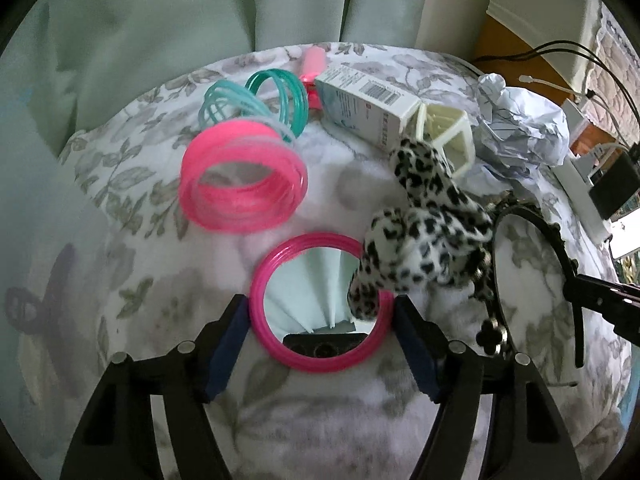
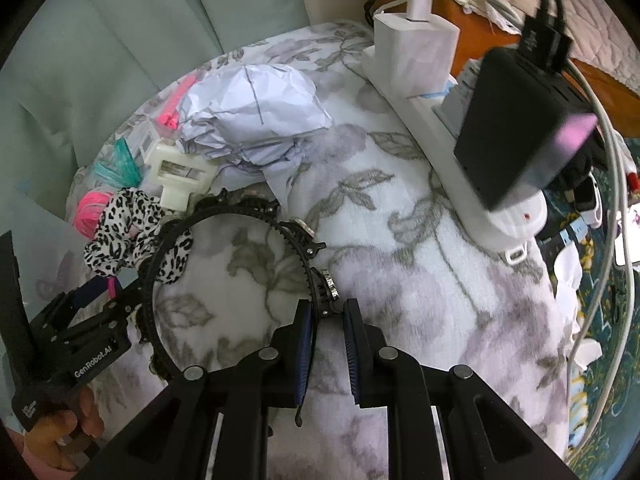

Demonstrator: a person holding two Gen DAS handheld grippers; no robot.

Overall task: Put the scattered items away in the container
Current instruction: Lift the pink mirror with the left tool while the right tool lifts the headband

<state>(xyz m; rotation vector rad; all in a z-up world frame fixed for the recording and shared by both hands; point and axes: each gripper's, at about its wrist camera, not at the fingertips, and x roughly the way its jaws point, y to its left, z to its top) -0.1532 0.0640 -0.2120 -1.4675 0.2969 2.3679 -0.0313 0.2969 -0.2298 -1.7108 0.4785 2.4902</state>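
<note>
A round pink mirror (image 1: 320, 360) lies on the floral blanket (image 1: 340, 408), and my left gripper (image 1: 320, 308) is shut on it, with a pad pressing each side of the rim. A leopard-print scrunchie (image 1: 424, 224) drapes over the mirror's upper right edge. My right gripper (image 2: 326, 312) stands open astride one leg of a black toothed headband (image 2: 248, 210), which rests against the left pad. A cream plastic holder (image 1: 444, 136) lies tipped over at the back. The left gripper (image 2: 92, 308) also shows in the right wrist view, with a hand (image 2: 60, 432) below it.
A pink spring coil (image 1: 240, 184), a teal coil (image 1: 260, 96), a pink comb (image 1: 312, 64), a white carton (image 1: 364, 104) and crumpled paper (image 2: 256, 120) crowd the back. A white power strip (image 2: 440, 132) with a black adapter (image 2: 516, 120) and cables lines the right edge.
</note>
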